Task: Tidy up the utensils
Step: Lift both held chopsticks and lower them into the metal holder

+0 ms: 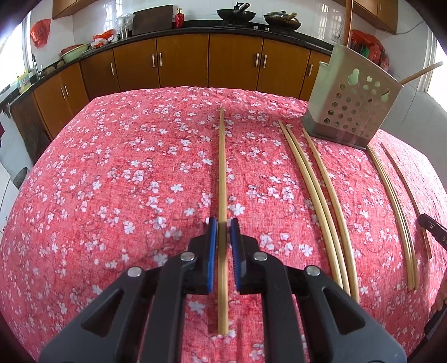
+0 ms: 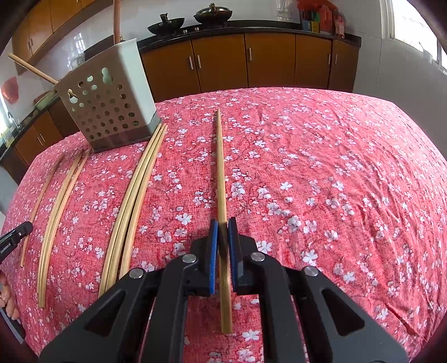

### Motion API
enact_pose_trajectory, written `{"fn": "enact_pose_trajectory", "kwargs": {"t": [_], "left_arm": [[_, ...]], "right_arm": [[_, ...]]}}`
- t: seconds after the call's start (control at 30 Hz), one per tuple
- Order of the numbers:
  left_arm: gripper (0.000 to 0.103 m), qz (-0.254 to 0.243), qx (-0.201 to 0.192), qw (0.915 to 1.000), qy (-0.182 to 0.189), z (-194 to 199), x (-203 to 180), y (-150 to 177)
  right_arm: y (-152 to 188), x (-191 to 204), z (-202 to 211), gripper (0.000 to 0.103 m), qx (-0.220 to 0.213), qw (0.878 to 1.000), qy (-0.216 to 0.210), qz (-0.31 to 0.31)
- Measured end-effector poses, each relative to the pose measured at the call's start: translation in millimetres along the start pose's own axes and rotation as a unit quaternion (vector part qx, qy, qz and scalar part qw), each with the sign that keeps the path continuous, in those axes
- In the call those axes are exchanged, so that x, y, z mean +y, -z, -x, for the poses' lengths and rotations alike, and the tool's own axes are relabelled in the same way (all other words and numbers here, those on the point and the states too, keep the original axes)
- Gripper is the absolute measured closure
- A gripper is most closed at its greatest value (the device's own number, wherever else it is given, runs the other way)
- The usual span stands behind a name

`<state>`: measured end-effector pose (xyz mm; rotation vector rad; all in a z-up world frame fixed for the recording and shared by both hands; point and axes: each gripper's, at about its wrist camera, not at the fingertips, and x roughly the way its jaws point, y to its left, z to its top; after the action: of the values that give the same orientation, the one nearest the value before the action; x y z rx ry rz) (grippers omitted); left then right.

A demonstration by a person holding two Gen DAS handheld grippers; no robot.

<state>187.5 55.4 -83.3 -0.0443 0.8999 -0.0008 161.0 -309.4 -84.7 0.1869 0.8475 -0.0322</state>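
Observation:
In the left wrist view my left gripper [image 1: 223,223] has its blue pads on either side of a bamboo chopstick [image 1: 222,167] that lies on the red flowered tablecloth [image 1: 125,181]; the pads are close to it with a narrow gap. In the right wrist view my right gripper [image 2: 223,223] is shut on another chopstick [image 2: 220,167], blurred between the pads. The perforated metal utensil holder [image 1: 352,109] stands at the back right, and also shows in the right wrist view [image 2: 109,106] at the back left, with a wooden handle sticking out. Several loose chopsticks [image 1: 321,201] lie between the grippers.
More chopsticks [image 2: 134,195] lie left of my right gripper, near the holder's base. The other gripper's tip shows at the right edge [image 1: 433,231] and at the left edge [image 2: 14,237]. Brown kitchen cabinets [image 1: 181,61] and woks [image 1: 236,14] stand behind the table.

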Motion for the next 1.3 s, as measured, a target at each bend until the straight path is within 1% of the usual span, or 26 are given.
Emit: {"fn": "enact_pose_trajectory", "kwargs": {"t": [0.17, 0.2, 0.3, 0.4, 0.6, 0.97, 1.1, 1.3], "left_arm": [[0.092, 0.003, 0.000, 1.0000, 0.000, 3.8, 0.8, -0.6], [0.095, 0.004, 0.000, 1.0000, 0.000, 4.4, 1.7, -0.9], [0.095, 0.011, 0.000, 0.9999, 0.007, 6.1, 4.5, -1.0], [0.095, 0.012, 0.001, 0.9999, 0.010, 11.3, 5.7, 2.1], [0.095, 0.011, -0.016, 0.9997, 0.016, 26.8, 5.3, 1.9], [0.095, 0.010, -0.043, 0.9989, 0.017, 44.0, 2.5, -4.2], [0.095, 0.008, -0.065, 0.9977, 0.018, 58.3, 0.5, -11.8], [0.095, 0.005, -0.127, 0.9916, 0.026, 96.9, -1.7, -34.6]], "right_arm": [[0.5, -1.5, 1.0, 0.094, 0.000, 1.000, -0.002, -0.003], [0.6, -1.4, 1.5, 0.095, 0.000, 1.000, -0.001, -0.003], [0.4, 1.5, 2.3, 0.095, 0.002, 1.000, 0.004, 0.005], [-0.2, -0.5, 8.7, 0.095, -0.002, 1.000, 0.000, -0.003], [-7.1, -1.5, 30.3, 0.095, -0.029, 1.000, -0.001, 0.004], [-11.3, -0.6, 39.1, 0.095, -0.042, 0.999, -0.002, 0.004], [-19.0, -0.1, 47.5, 0.095, -0.059, 0.998, -0.001, 0.009], [-41.6, 1.5, 80.1, 0.095, -0.114, 0.993, -0.010, 0.008]]}}
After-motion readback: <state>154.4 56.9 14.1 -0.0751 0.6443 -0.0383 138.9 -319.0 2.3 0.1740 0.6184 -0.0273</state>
